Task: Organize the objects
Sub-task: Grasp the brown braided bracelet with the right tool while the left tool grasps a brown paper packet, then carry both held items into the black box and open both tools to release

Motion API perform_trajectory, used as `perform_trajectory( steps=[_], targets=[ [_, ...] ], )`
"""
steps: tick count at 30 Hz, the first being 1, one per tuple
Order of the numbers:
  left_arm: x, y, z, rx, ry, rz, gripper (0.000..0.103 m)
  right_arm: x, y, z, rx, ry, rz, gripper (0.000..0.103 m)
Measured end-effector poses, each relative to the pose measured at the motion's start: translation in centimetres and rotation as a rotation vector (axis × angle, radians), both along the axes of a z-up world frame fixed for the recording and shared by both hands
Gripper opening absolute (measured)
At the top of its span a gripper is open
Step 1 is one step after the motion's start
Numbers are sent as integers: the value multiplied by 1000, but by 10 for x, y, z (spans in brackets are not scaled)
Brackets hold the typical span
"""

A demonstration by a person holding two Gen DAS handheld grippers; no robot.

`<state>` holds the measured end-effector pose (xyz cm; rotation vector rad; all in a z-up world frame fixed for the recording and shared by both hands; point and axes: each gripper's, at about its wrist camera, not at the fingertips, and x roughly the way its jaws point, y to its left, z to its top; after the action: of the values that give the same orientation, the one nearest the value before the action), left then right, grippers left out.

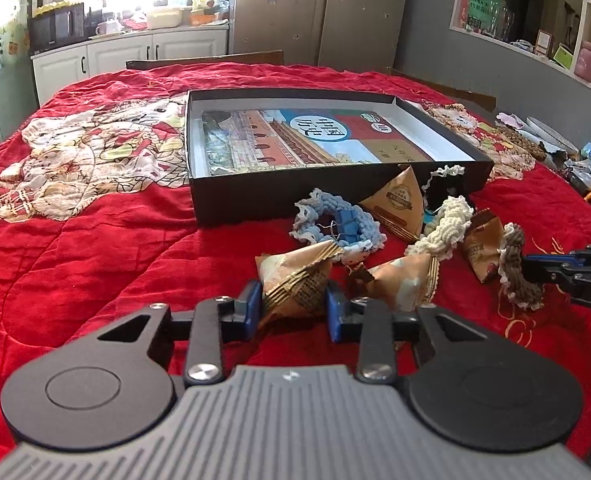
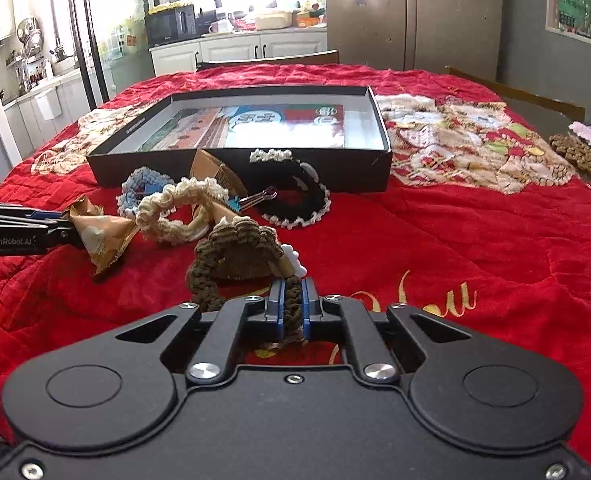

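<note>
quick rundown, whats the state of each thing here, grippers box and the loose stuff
left gripper: shut on a gold snack packet
right gripper: shut on the brown scrunchie
black box: open, book flat inside
cream scrunchie, blue scrunchie, black scrunchie: loose on quilt

The left gripper [image 1: 293, 310] reaches forward low, jaws clamped on a gold snack packet [image 1: 295, 280]; the right gripper [image 2: 292, 306] has jaws pinched on a brown scrunchie [image 2: 231, 256]
</note>
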<state>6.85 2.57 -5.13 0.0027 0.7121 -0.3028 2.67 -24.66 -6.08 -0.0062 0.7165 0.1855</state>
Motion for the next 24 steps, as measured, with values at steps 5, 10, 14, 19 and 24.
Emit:
perform_trajectory(
  steps=[5, 10, 14, 19, 24],
  targets=[
    [-5, 2, 7, 2, -32, 1, 35, -5, -3, 9, 2, -30, -2, 8],
    [-10, 3, 19, -3, -59, 3, 35, -9, -2, 20, 8, -63, 7, 8],
    [-12, 3, 28, -6, -75, 0, 35, -11, 0, 30, 7, -88, 23, 8],
    [-9, -1, 40, -4, -97, -12, 35, -6, 3, 46, -3, -128, 38, 8],
    [3, -4, 56, -6, -126, -9, 35, 6, 6, 63, -15, -182, 36, 8]
  ],
)
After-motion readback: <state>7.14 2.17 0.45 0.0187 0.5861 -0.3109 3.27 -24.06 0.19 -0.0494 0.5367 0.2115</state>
